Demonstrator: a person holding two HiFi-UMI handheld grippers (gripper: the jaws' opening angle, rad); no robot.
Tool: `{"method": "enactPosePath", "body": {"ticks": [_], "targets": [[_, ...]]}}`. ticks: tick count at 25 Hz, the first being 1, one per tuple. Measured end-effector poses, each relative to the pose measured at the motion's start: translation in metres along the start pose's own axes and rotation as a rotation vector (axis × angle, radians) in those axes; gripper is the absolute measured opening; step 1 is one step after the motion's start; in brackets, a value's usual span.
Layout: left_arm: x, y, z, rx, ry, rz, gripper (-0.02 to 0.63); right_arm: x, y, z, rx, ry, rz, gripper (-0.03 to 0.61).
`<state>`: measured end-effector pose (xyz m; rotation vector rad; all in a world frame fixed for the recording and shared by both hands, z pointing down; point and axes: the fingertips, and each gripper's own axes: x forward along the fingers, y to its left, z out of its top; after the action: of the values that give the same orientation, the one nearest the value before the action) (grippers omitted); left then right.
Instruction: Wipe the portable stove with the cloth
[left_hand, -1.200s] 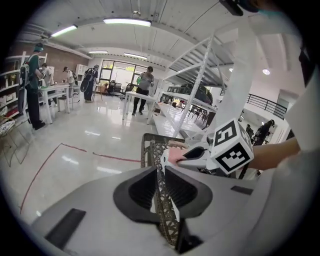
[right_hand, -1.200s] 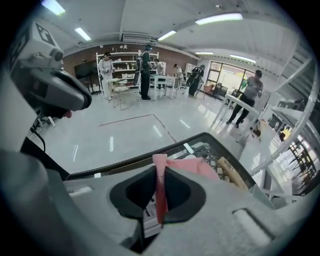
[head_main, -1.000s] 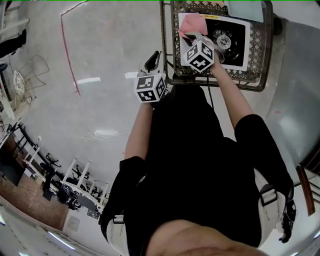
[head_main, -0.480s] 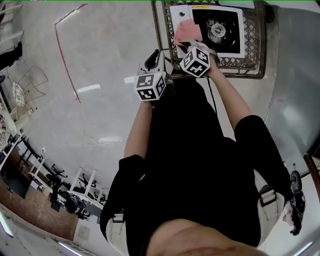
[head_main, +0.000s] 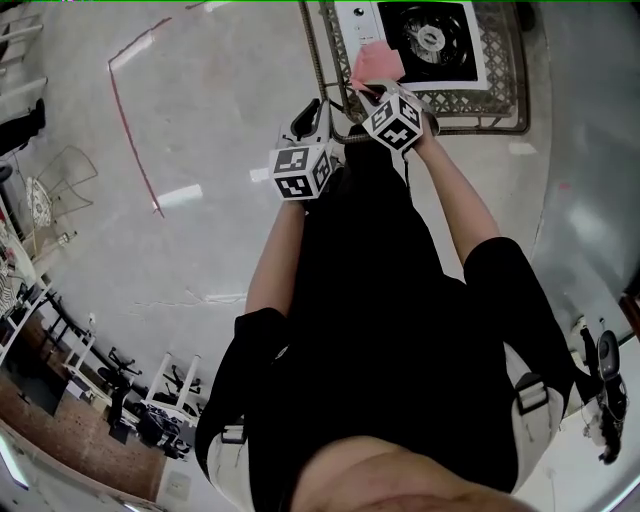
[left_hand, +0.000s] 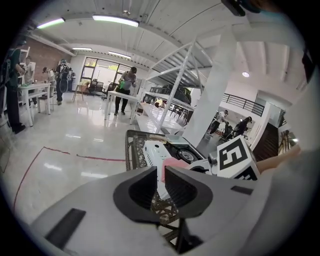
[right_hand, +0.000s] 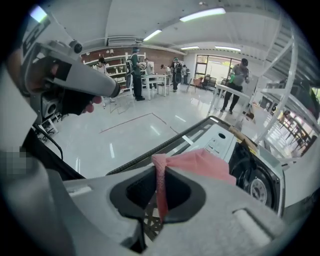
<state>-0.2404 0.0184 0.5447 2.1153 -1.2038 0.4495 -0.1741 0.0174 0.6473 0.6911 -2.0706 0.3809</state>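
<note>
Pinching the pink cloth (right_hand: 200, 165), the right gripper (right_hand: 161, 192) has its jaws closed on a bunched edge. The rest of the fabric fans out ahead of the fingers toward the portable stove (right_hand: 222, 140).

In the head view, the cloth (head_main: 377, 62) lies over the stove's (head_main: 478, 50) near left corner, by the white control strip. The burner and dark top plate are beyond it and to the right. That relation decides the next move: the surface to wipe lies forward and rightward of the right gripper (head_main: 385, 95). The stove's longer side seems to run across the person's front, so a sideways sweep would probably cover most of it.

The left gripper (head_main: 308, 120) hangs off the stove's near left side, clearly farther from it than the right one. Its own view shows the left gripper (left_hand: 159, 185) with only a narrow slit between its jaws and nothing held in them.

The stove sits on a metal lattice table (head_main: 500, 110). Around it spreads a pale, glossy floor (head_main: 180, 120) marked with a red tape line (head_main: 130, 120). Beyond are white tables, shelving and a few people in a bright hall.
</note>
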Motion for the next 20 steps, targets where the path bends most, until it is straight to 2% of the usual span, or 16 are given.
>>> {"method": "enactPosePath", "body": {"ticks": [5, 8, 12, 17, 20], "targets": [[-0.020, -0.015, 0.003, 0.045, -0.035, -0.041, 0.046, -0.008, 0.019, -0.006, 0.021, -0.018, -0.034, 0.031], [-0.033, -0.033, 0.013, 0.062, -0.075, -0.075, 0.046, -0.033, 0.018, -0.003, 0.109, -0.068, -0.103, 0.029], [-0.057, -0.055, 0.033, 0.084, -0.149, -0.125, 0.046, -0.093, 0.009, 0.020, 0.256, -0.250, -0.284, 0.028], [-0.087, -0.071, 0.083, 0.155, -0.374, -0.113, 0.046, -0.185, -0.003, 0.038, 0.364, -0.443, -0.466, 0.023], [-0.088, -0.093, 0.087, 0.179, -0.395, -0.116, 0.046, -0.233, -0.006, 0.034, 0.381, -0.536, -0.530, 0.021]]}}
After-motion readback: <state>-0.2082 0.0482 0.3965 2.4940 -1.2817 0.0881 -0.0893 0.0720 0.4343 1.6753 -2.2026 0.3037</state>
